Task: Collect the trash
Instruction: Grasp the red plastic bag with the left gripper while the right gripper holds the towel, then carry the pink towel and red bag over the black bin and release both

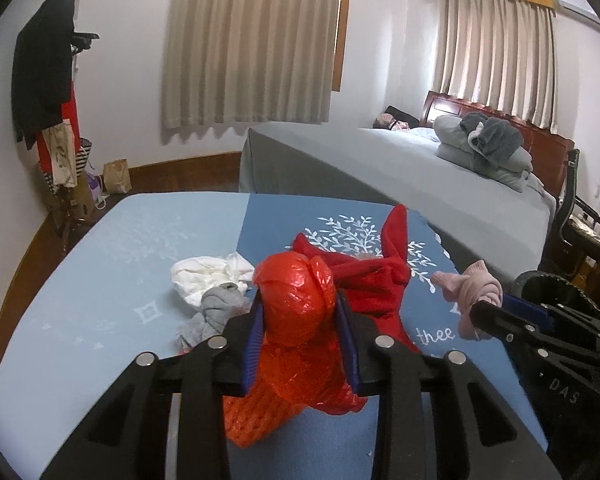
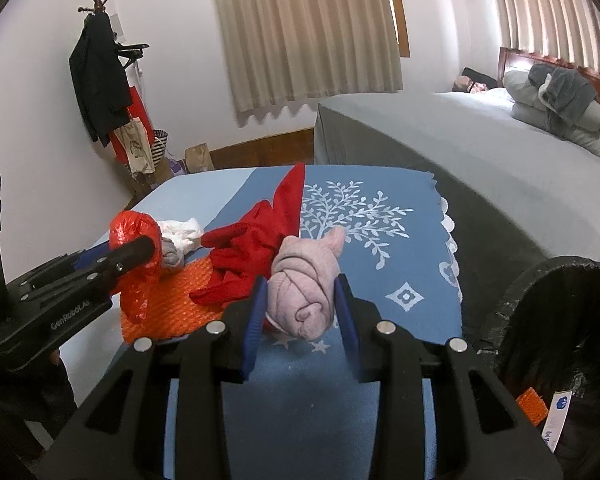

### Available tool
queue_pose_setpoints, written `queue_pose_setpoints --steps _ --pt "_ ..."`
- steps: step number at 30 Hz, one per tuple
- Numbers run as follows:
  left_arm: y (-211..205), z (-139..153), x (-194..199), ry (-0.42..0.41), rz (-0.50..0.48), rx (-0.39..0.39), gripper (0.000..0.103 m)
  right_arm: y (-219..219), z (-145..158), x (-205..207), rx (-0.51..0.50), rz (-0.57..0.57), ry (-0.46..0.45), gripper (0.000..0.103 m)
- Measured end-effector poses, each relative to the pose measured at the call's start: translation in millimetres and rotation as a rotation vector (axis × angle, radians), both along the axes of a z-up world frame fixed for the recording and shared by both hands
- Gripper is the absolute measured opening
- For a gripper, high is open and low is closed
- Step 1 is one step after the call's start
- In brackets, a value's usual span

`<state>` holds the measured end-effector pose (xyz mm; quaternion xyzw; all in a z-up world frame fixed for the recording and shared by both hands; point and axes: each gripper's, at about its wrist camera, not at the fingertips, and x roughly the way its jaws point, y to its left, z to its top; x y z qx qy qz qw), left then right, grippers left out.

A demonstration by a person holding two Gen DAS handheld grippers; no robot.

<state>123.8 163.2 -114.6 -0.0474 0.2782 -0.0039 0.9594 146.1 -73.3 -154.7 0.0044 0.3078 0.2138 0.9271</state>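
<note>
Left hand-held gripper (image 1: 300,312) clamps the light, crinkly red plastic bag (image 1: 296,292) mid-bundle; right hand-held gripper (image 2: 300,308) clamps the soft pink sock bundle (image 2: 304,280).

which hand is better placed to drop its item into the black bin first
Right. The right gripper, shut on the pink sock bundle, has the black bin right beside it.
</note>
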Motion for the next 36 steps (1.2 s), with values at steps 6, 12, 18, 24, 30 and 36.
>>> queue_pose_setpoints --steps 6,12,18,24,30,36 --pt "-12.7 5.7 -6.2 -0.010 -0.021 0.003 0.033 -9.0 7.0 -5.2 0.006 -0.011 -0.011 0.033" --pt "-28.7 12.5 -6.1 -0.022 -0.056 0.002 0.033 -22.5 12.2 -10.1 0.013 -0.033 -0.018 0.033" --pt "-48.1 15.1 -7.9 -0.030 -0.100 0.000 0.033 -40.8 18.2 -15.8 0.016 -0.063 -0.032 0.033" --pt "-74.6 19.5 -6.3 -0.039 -0.154 -0.009 0.033 -64.5 23.6 -23.2 0.015 -0.108 -0.043 0.033" --pt "-102.8 24.4 -2.7 -0.048 -0.213 -0.015 0.033 -95.2 26.8 -29.5 0.014 -0.169 -0.052 0.033" --pt "-141.9 28.0 0.0 -0.055 -0.286 -0.021 0.033 -130.5 28.7 -38.6 0.006 -0.245 -0.059 0.033"
